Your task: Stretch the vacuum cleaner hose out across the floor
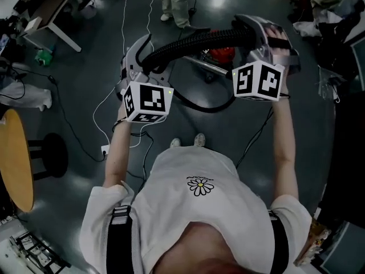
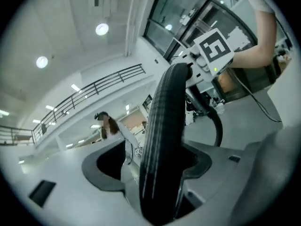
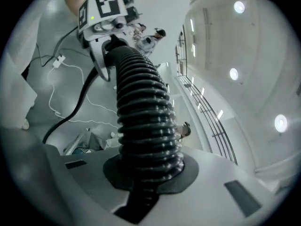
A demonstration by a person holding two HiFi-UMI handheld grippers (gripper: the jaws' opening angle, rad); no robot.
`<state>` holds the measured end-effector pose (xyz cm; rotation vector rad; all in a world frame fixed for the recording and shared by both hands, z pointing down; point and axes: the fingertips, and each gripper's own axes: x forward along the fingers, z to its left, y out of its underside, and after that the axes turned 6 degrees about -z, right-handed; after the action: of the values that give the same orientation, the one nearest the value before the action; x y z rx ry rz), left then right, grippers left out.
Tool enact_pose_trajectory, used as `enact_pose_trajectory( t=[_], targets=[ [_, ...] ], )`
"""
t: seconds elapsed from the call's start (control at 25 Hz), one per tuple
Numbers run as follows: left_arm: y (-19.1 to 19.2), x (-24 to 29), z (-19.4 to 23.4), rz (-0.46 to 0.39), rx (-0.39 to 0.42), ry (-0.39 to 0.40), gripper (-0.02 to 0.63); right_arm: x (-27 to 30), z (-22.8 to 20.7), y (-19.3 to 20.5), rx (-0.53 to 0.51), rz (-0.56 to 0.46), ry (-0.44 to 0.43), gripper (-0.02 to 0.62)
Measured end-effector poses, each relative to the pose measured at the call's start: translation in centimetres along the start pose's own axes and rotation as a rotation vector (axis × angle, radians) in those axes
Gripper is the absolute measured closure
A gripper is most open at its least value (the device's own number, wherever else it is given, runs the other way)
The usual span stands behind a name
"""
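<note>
At top centre of the head view, the hose point(image 1: 194, 41) hangs off the floor point(image 1: 85, 84) between the left gripper point(image 1: 140, 59) and the right gripper point(image 1: 263, 36). There is open floor at upper left, and a table point(image 1: 14, 153) is cut off at the left edge. A red vacuum point(image 1: 223, 55) is half hidden under the hose.

In the left gripper view the jaws stand wide. The hose point(image 2: 162, 135) runs between them with a clear gap on its left.

In the right gripper view the jaws are clamped on the ribbed hose point(image 3: 146, 121). Its far end is hidden at the left gripper point(image 3: 106, 13).

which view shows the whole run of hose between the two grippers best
Head view: the vacuum hose arcs from the left gripper to the right gripper. The left gripper view shows it foreshortened and blurred; the right gripper view shows sharp ribs, also foreshortened.
</note>
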<state>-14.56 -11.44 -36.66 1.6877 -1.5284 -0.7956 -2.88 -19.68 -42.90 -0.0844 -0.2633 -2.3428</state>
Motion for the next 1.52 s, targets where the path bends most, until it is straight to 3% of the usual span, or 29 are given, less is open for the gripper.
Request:
enact_pose_trajectory(
  t=[0.12, 0.28, 0.36, 0.44, 0.52, 0.6, 0.68, 0.84, 0.96, 1.04, 1.12, 1.24, 1.36, 1.44, 1.52],
  targets=[
    [-4.8, 0.5, -1.0, -0.087, 0.083, 0.048, 0.322, 2.3, 2.3, -5.6, -0.099, -0.117, -0.074, 0.514],
    [-4.3, 0.4, -1.0, 0.008, 0.159, 0.027, 0.322, 4.2, 5.2, -8.4, -0.08, -0.175, -0.165, 0.514],
    [-3.7, 0.1, -1.0, 0.026, 0.209, 0.006, 0.341, 4.5, 6.2, -8.8, -0.031, -0.182, -0.196, 0.514],
    [-3.3, -0.4, -0.8, 0.015, 0.264, -0.031, 0.4, 4.6, 6.8, -9.6, 0.046, -0.206, -0.205, 0.512],
    [-2.7, -0.9, 0.1, 0.013, 0.279, -0.063, 0.41, 4.9, 6.8, -10.6, 0.15, -0.236, -0.163, 0.511],
    [-2.1, -1.0, 1.2, 0.025, 0.254, -0.075, 0.408, 5.3, 6.3, -10.8, 0.273, -0.243, -0.068, 0.502],
    [-1.6, -0.9, 2.2, 0.034, 0.222, -0.071, 0.407, 5.5, 6.1, -9.6, 0.405, -0.223, 0.007, 0.491],
    [-2.0, -1.2, 2.8, 0.015, 0.178, -0.06, 0.407, 3.4, 8.8, -4.0, 0.757, -0.144, 0.056, 0.458],
    [-3.0, -0.9, 1.8, -0.008, 0.217, -0.015, 0.405, 0.9, 13.0, 0.7, 0.882, -0.023, 0.119, 0.448],
    [-3.6, -0.8, 1.2, -0.02, 0.219, 0.007, 0.405, -0.6, 17.5, 3.9, 0.97, 0.084, 0.113, 0.442],
    [-4.1, -0.7, 0.5, -0.019, 0.215, 0.035, 0.392, -1.2, 21.2, 6.1, 1.05, 0.122, 0.118, 0.43],
    [-4.3, -0.3, -0.9, 0.006, 0.283, 0.068, 0.382, 0.2, 23.9, 6.3, 1.051, 0.115, 0.072, 0.425],
    [-3.2, -0.3, -0.9, 0.043, 0.277, 0.083, 0.382, 1.4, 24.2, 5.8, 1.018, 0.06, 0.087, 0.426],
    [-1.6, -1.0, -0.4, 0.08, 0.224, 0.09, 0.382, 1.8, 22.6, 6.1, 1.024, 0.055, 0.126, 0.428],
    [0.3, -2.3, 0.6, 0.112, 0.078, 0.103, 0.382, 1.6, 18.5, 5.7, 0.997, 0.03, 0.159, 0.428]
  ],
)
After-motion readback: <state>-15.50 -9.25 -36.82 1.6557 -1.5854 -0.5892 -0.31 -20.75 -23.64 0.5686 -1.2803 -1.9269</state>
